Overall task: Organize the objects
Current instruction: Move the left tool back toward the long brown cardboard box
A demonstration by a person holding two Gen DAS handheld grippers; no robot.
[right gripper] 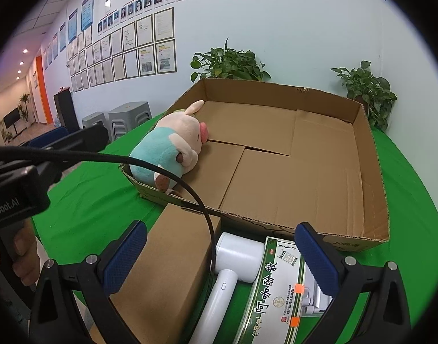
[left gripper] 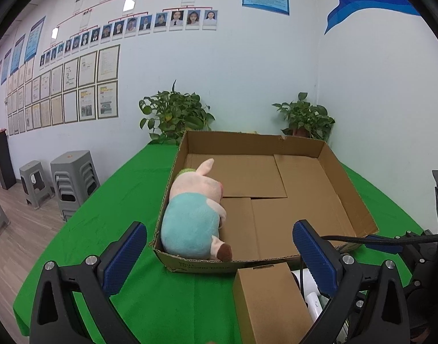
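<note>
A plush pig (left gripper: 194,215) (right gripper: 170,146) in a teal shirt lies in the near left corner of the open cardboard tray (left gripper: 304,172) (right gripper: 304,172). My left gripper (left gripper: 219,258) hangs open just in front of the tray, nothing between its blue pads. In front of the tray lie a small closed brown box (left gripper: 267,301) (right gripper: 167,263), a white hair dryer (right gripper: 233,266) (left gripper: 310,289) and a green-and-white medicine box (right gripper: 276,289). Over these my right gripper (right gripper: 220,253) is open, its pads either side of the dryer and medicine box, above them.
Green cloth (left gripper: 118,215) covers the table. Two potted plants (left gripper: 176,114) (left gripper: 304,117) stand behind the tray by the wall. Grey stools (left gripper: 72,180) stand on the floor at left. A black cable (right gripper: 150,166) crosses the right wrist view, and a hand (right gripper: 21,258) holds the left gripper's handle.
</note>
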